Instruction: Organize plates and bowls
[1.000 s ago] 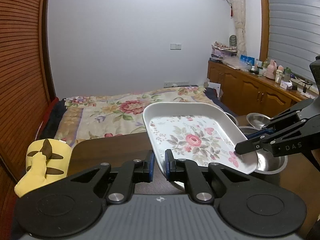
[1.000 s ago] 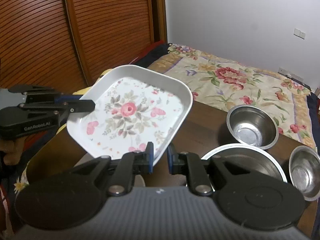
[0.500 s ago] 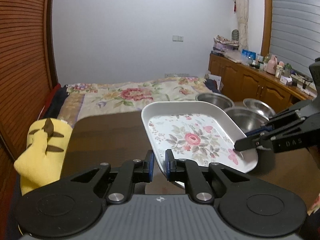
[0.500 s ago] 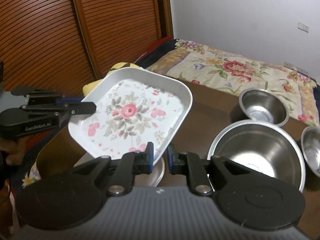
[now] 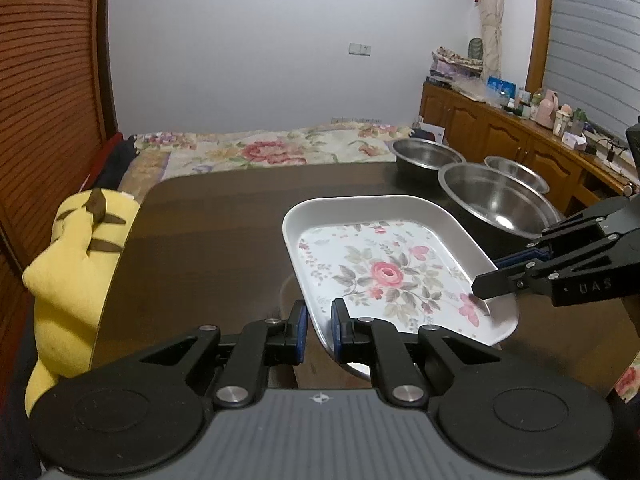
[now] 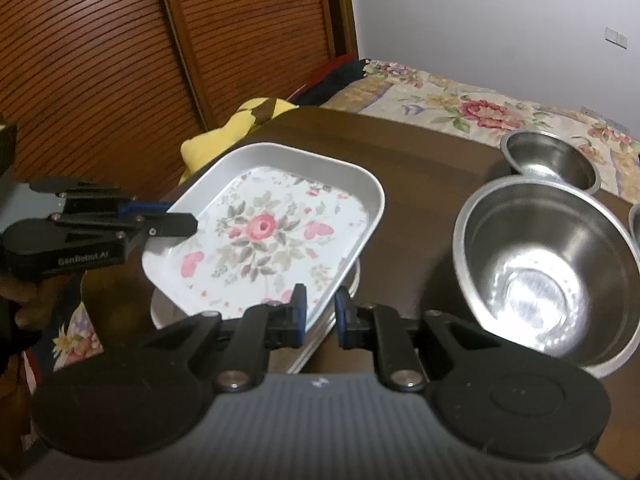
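Observation:
A white rectangular plate with a pink rose pattern [image 5: 384,268] [image 6: 264,228] is held by both grippers just above a steel plate [image 6: 320,344] on the dark wooden table [image 5: 216,220]. My left gripper [image 5: 319,328] is shut on the plate's near-left rim. My right gripper [image 6: 321,314] is shut on the opposite rim; it shows in the left wrist view [image 5: 496,276]. A large steel bowl [image 6: 544,268] [image 5: 496,204] stands right of the plate, with two smaller steel bowls [image 6: 548,160] [image 5: 428,156] [image 5: 516,170] behind it.
A yellow plush toy [image 5: 76,264] [image 6: 236,128] sits at the table's left edge. A bed with a floral cover [image 5: 272,148] lies beyond the table. A wooden cabinet [image 5: 512,140] runs along the right wall and slatted wooden doors [image 6: 120,60] along the left.
Both grippers have lowered the floral plate toward the table, down over the steel plate. The view tilted down, so the bowls and tabletop show more fully.

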Demonstrator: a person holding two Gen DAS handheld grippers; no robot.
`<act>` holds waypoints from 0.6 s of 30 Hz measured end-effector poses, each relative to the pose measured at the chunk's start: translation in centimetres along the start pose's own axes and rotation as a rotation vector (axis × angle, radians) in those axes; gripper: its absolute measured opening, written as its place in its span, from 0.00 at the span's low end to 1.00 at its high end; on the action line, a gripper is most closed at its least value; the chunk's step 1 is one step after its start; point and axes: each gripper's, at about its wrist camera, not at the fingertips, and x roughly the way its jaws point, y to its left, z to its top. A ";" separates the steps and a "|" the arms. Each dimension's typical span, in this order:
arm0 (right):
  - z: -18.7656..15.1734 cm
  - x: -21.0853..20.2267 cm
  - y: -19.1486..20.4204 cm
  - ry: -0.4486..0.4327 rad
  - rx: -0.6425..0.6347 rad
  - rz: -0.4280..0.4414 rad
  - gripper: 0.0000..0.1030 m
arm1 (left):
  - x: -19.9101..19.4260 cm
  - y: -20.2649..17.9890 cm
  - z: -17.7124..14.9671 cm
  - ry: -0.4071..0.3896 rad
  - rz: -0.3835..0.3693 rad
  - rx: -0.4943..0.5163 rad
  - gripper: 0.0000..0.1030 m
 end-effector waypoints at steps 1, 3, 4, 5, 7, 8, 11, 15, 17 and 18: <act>-0.3 0.0 0.1 0.000 -0.001 0.000 0.16 | 0.0 0.0 -0.2 0.003 0.002 -0.001 0.13; -0.5 -0.1 0.3 -0.004 -0.001 0.001 0.16 | 0.0 -0.2 -0.6 0.009 0.006 -0.004 0.13; -0.6 -0.1 0.2 -0.008 0.002 0.003 0.16 | -0.1 -0.2 -0.8 0.011 0.008 -0.006 0.13; -0.7 -0.1 0.2 -0.011 0.007 0.006 0.16 | -0.1 -0.2 -1.0 0.014 0.009 -0.009 0.13; -1.1 -0.1 0.1 -0.018 0.014 0.011 0.16 | -0.2 -0.2 -1.4 0.018 0.009 -0.018 0.13; -1.3 -0.1 0.2 -0.023 0.011 0.010 0.16 | -0.2 -0.2 -1.6 0.020 0.012 -0.022 0.13; -1.7 -0.1 0.4 -0.049 0.003 0.006 0.16 | -0.3 -0.2 -1.9 0.026 0.027 -0.035 0.13; -2.4 -0.2 0.6 -0.093 -0.009 -0.004 0.16 | -0.2 -0.3 -2.2 0.034 0.042 -0.046 0.13; -2.6 -0.2 0.7 -0.117 -0.010 -0.011 0.16 | 0.0 -0.1 -2.4 0.040 0.047 -0.054 0.13; -2.6 -0.2 0.7 -0.130 -0.005 -0.012 0.16 | 0.0 -0.1 -2.4 0.039 0.048 -0.057 0.13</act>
